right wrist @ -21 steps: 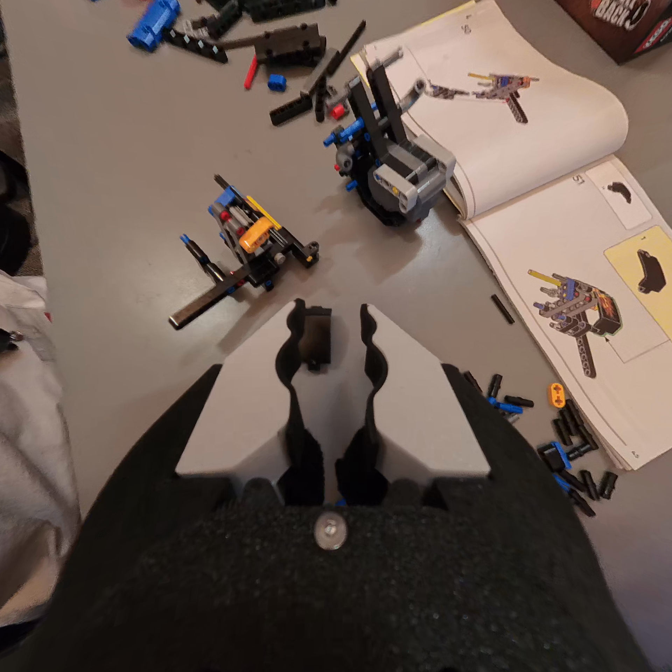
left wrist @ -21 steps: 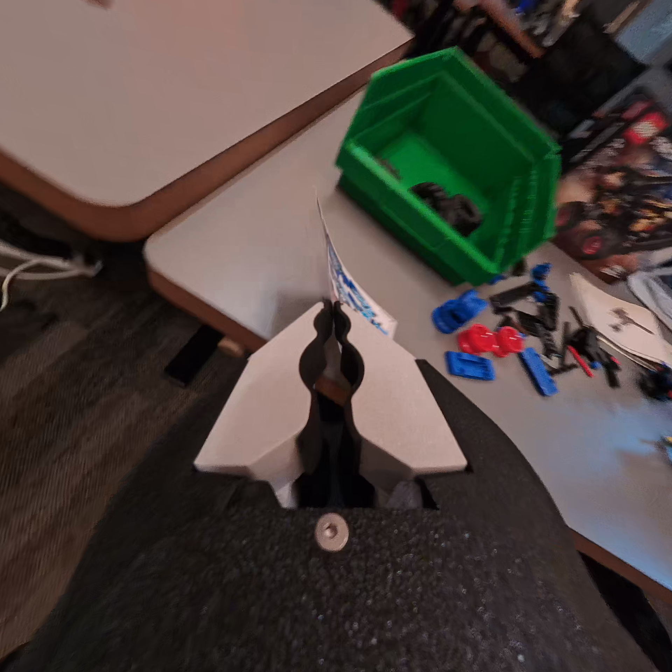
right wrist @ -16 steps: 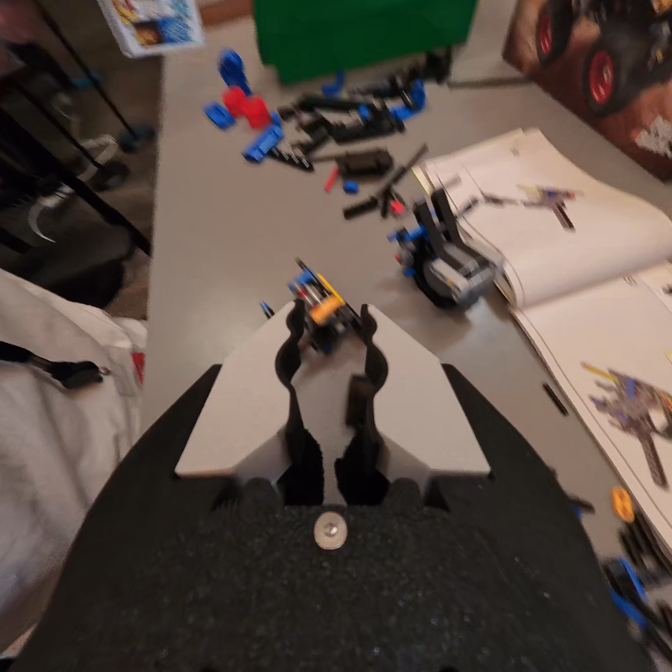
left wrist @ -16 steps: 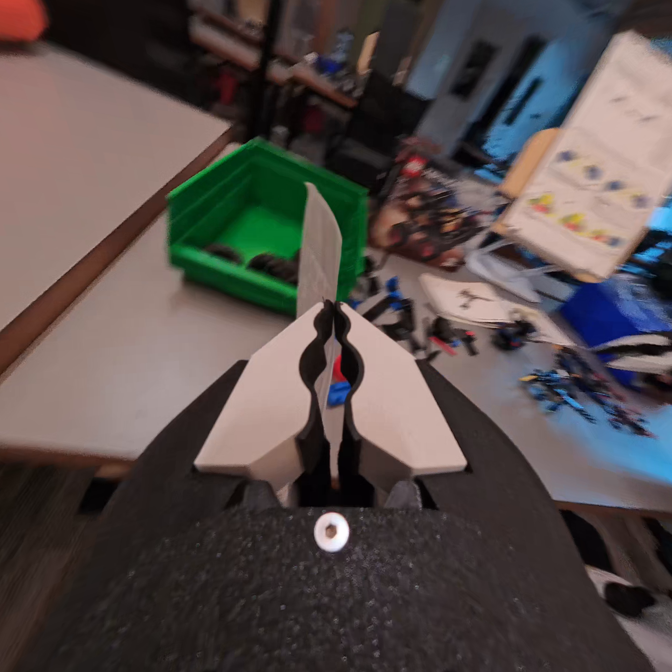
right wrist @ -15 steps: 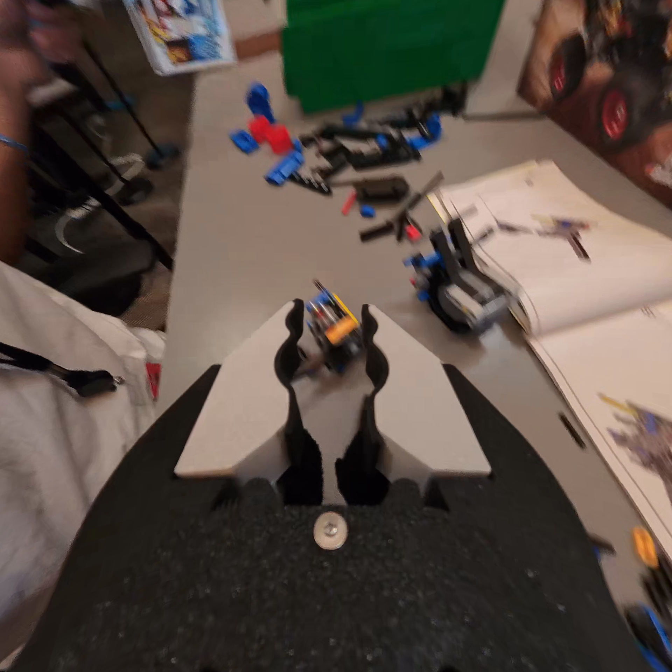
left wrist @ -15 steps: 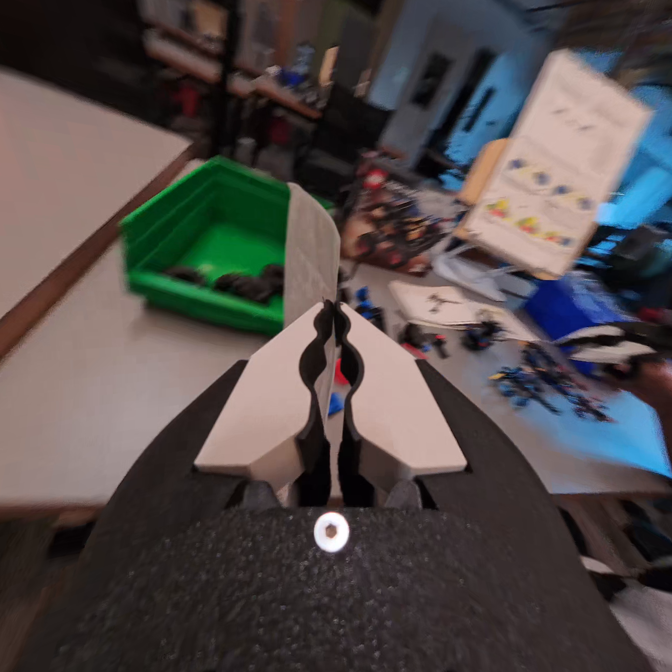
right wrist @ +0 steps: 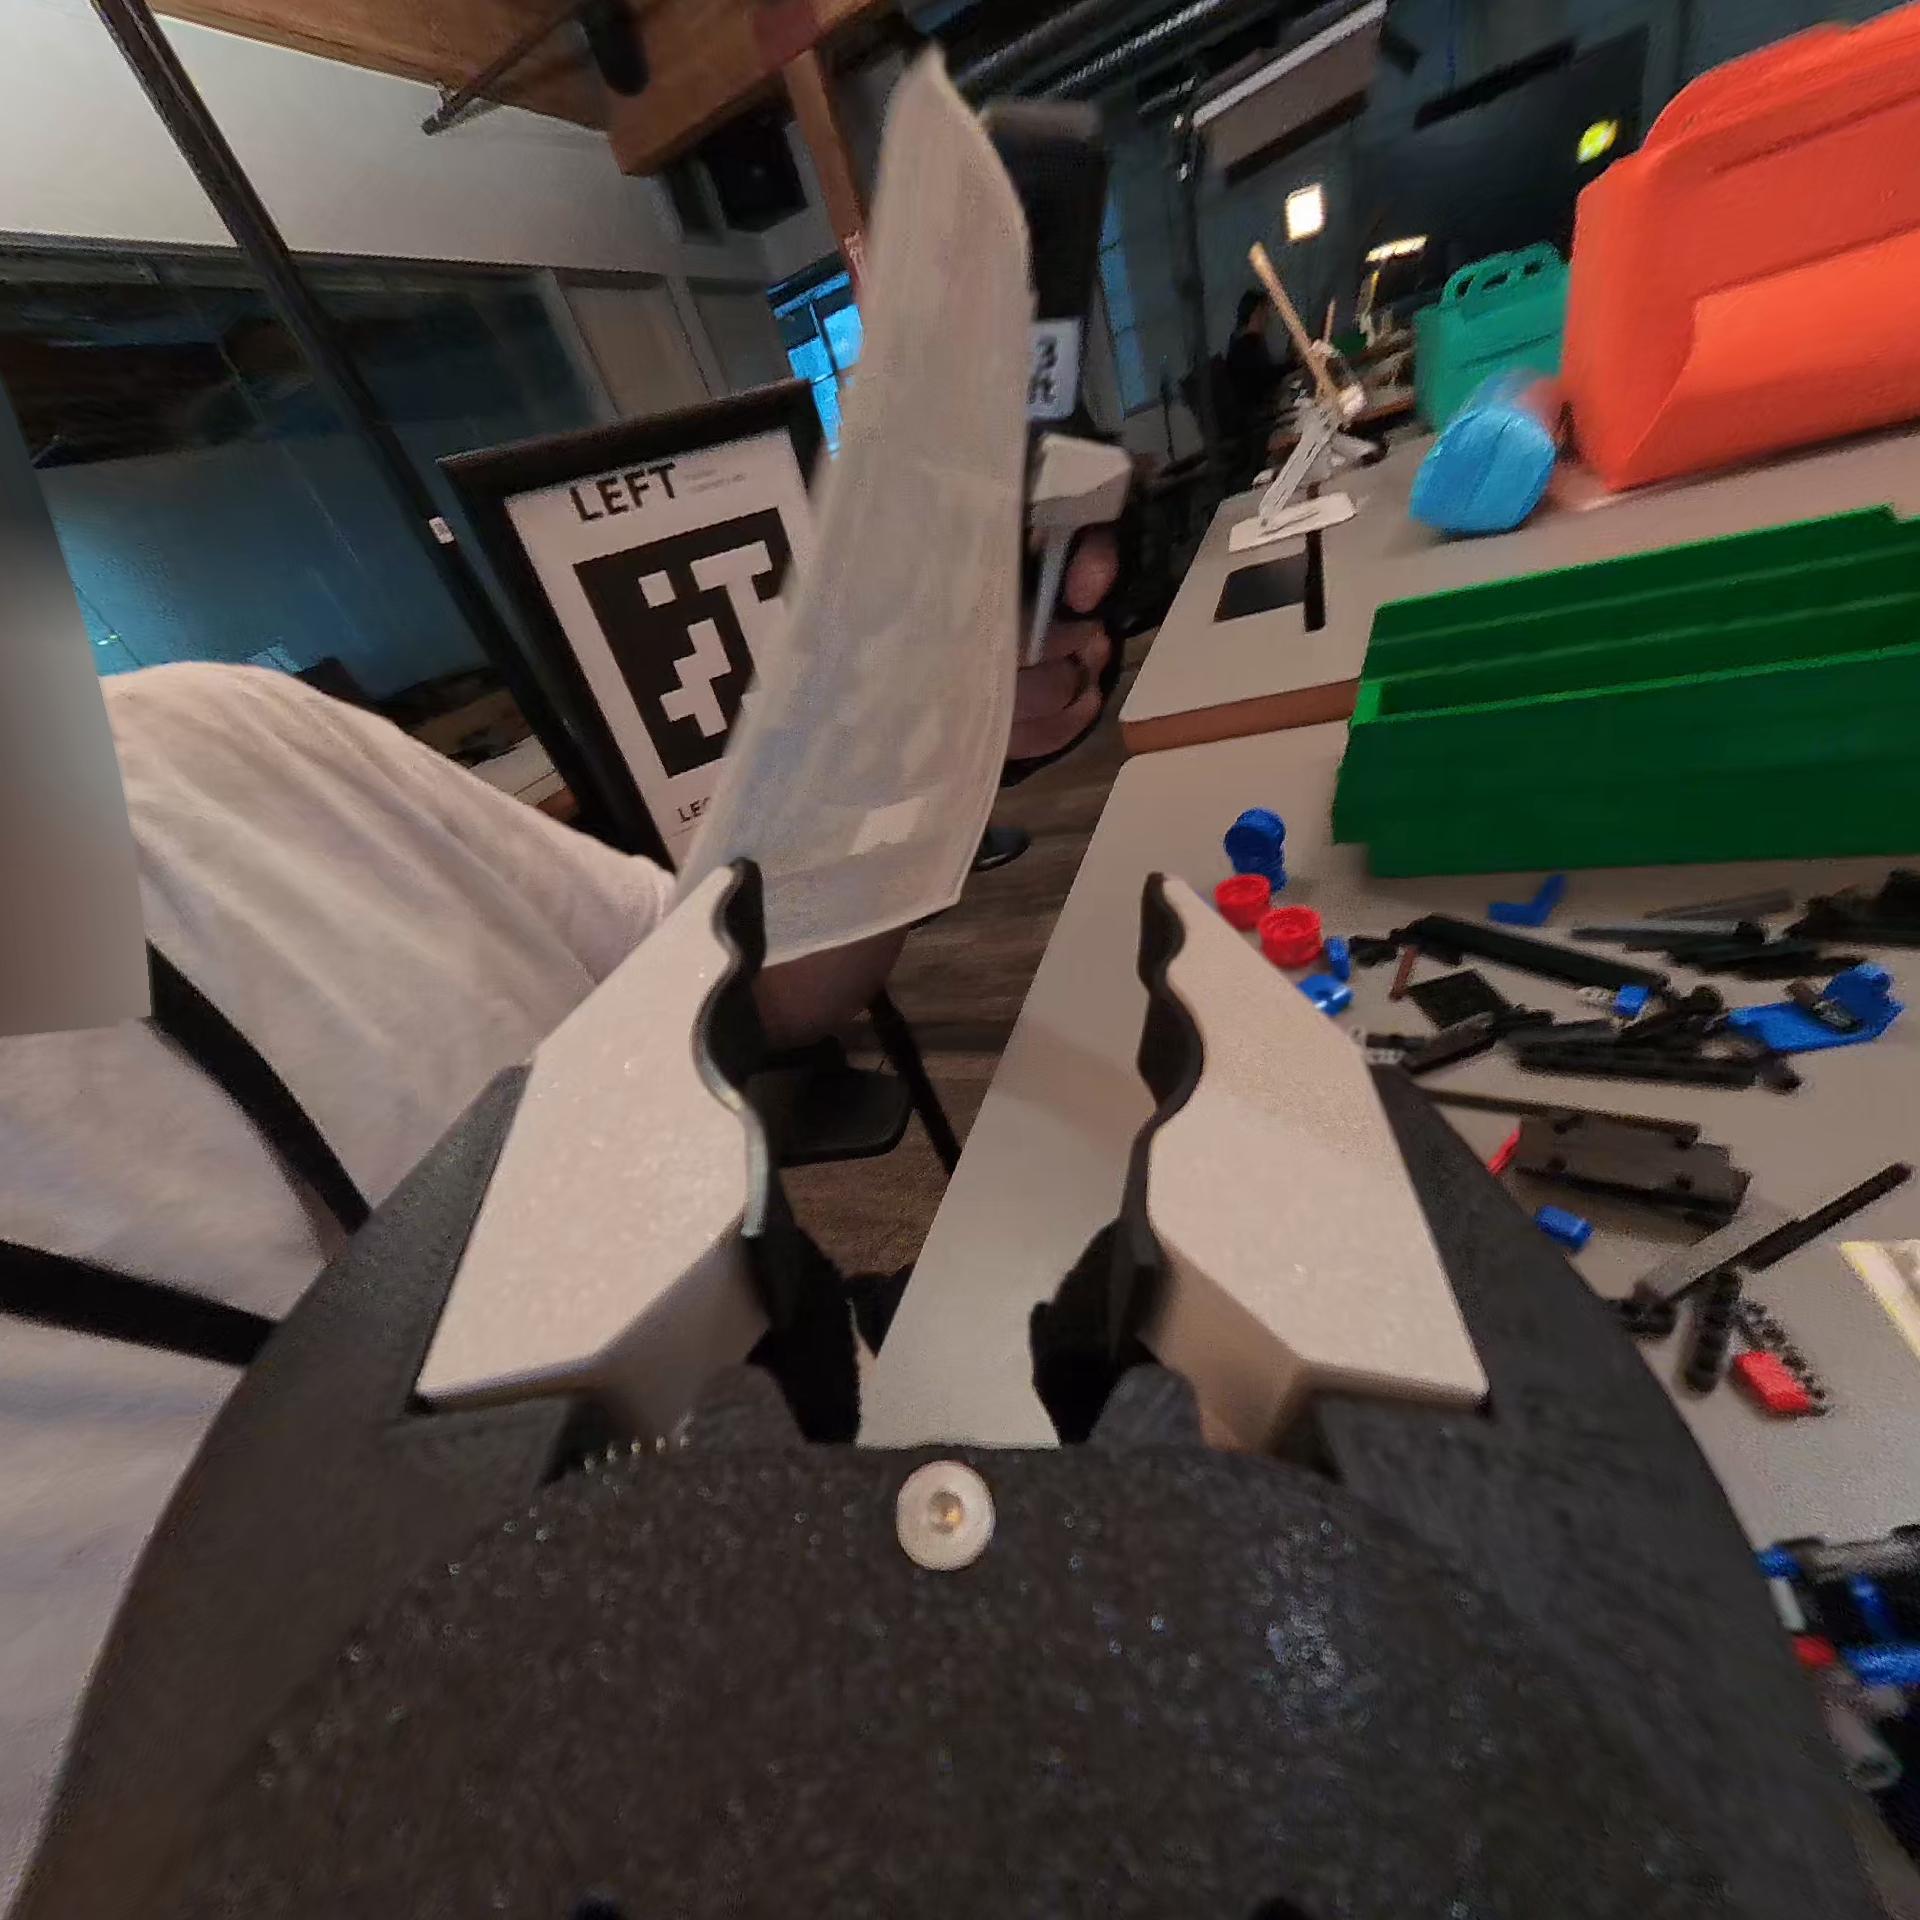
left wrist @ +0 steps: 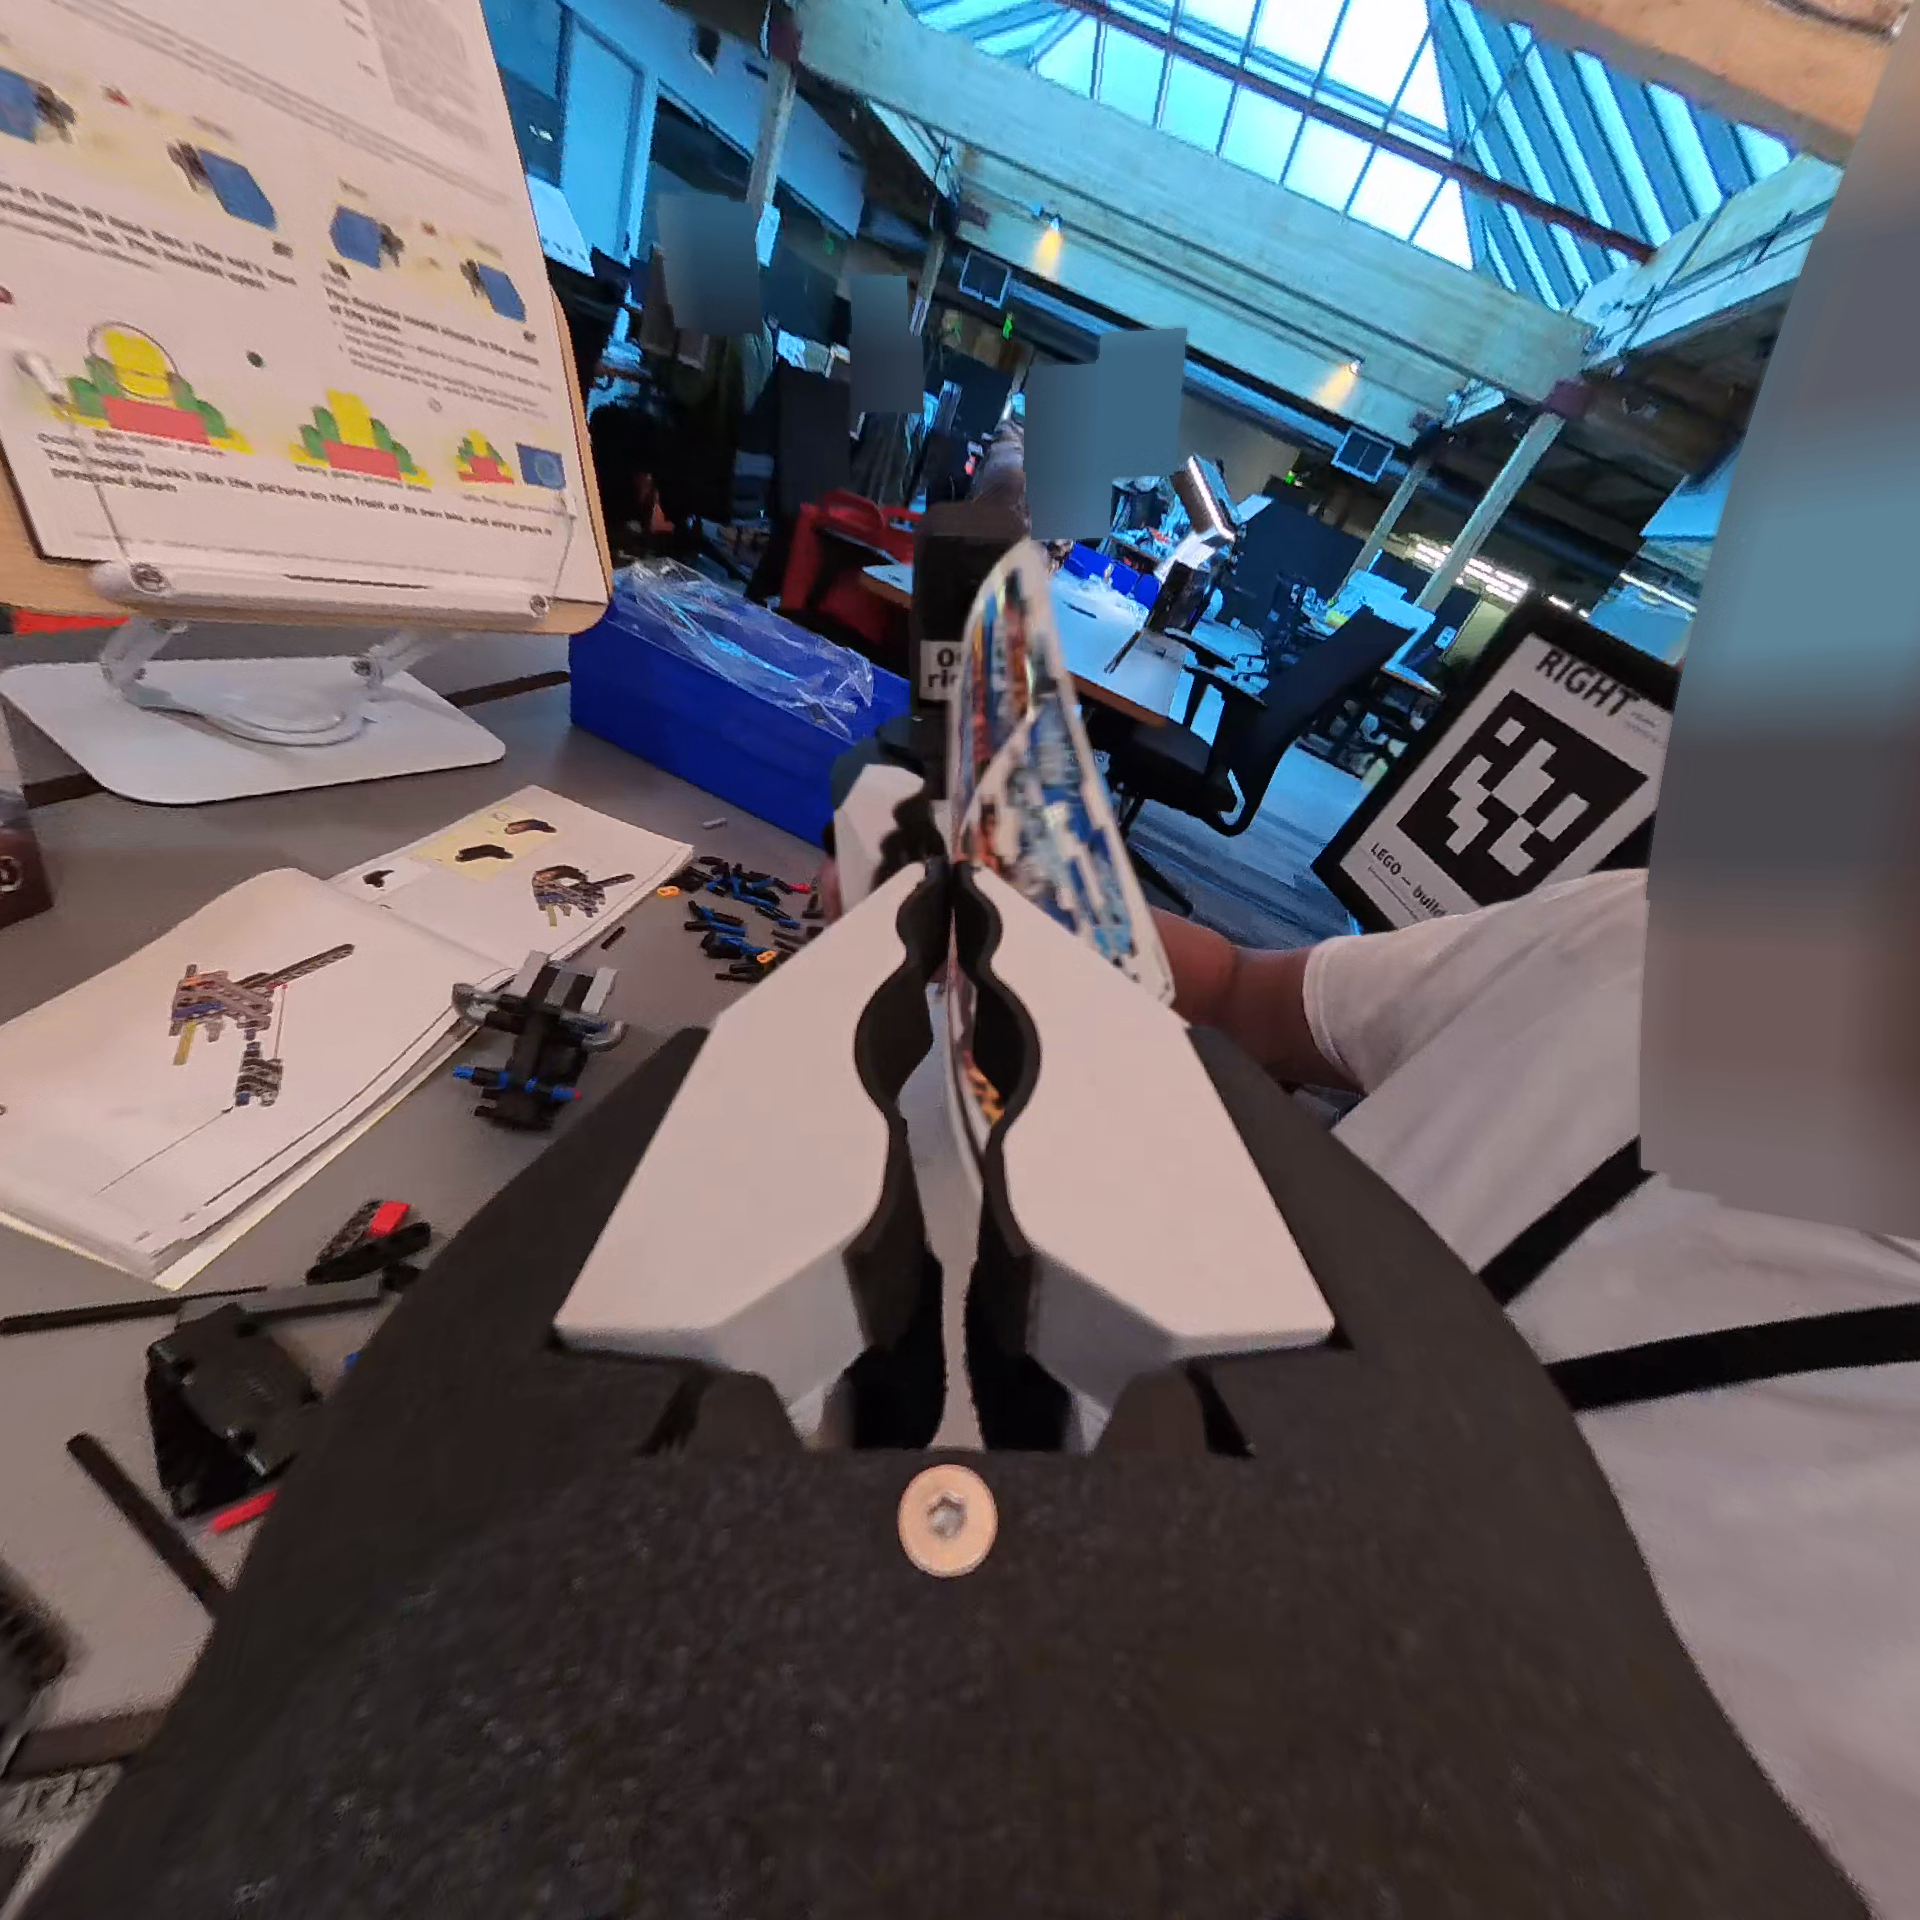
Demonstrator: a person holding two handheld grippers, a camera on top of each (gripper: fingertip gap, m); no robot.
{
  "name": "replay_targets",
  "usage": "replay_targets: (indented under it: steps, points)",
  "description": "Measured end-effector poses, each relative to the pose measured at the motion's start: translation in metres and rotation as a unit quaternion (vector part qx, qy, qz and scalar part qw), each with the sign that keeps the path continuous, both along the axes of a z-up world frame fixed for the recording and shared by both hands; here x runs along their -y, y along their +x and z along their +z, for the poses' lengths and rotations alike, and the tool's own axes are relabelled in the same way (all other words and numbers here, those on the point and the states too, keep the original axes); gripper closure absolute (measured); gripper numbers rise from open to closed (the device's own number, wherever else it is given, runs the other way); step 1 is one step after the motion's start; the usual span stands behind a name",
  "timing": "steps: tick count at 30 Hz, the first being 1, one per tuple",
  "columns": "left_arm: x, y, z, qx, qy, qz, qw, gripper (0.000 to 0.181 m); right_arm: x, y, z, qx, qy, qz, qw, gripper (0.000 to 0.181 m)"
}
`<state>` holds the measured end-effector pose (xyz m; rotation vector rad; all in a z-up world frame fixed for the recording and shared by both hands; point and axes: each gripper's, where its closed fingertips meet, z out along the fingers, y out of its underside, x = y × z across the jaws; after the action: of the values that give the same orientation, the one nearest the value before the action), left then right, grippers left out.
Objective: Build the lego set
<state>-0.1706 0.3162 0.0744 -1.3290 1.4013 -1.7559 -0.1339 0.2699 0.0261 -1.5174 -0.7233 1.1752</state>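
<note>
The left claw (left wrist: 951,883) is clamped on a sticker sheet (left wrist: 1039,800), which rises toward 12 o'clock. The right claw (right wrist: 940,894) stands wide and holds nothing; the sheet's back (right wrist: 894,540) hangs beside its left finger (right wrist: 634,1122). Loose lego parts (right wrist: 1621,1029) lie on the table (right wrist: 1081,1039) at 3 o'clock.

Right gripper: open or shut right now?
Open. The right gripper shows a wide gap between its fingers, with the sticker sheet just beyond the left finger.

Skylit, wide-angle warp, blurred edges

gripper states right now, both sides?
Left gripper: closed, pinching the sticker sheet.
Right gripper: open, holding nothing; the sheet hangs just ahead of it.
</note>
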Motion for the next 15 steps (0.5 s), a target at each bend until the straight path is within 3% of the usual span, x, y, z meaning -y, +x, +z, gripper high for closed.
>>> replay_targets:
  steps: [3,7,13,15]
  points:
    - [-0.006,0.02,-0.008,-0.015,0.006,0.007,1.0,0.181,0.003,0.01,-0.011,0.007,-0.011,-0.016,1.0,0.117]
    - [-0.015,0.026,-0.006,-0.007,-0.003,0.007,1.0,0.181,0.01,0.042,-0.004,-0.057,-0.031,-0.014,0.998,0.119]
    - [-0.014,0.043,-0.028,-0.024,-0.03,-0.013,0.999,0.181,0.013,0.041,-0.032,-0.051,-0.069,-0.004,0.996,0.12]
    - [-0.015,0.048,-0.035,-0.025,-0.042,-0.022,0.999,0.181,0.009,0.045,-0.039,-0.04,-0.067,-0.026,0.997,0.136]
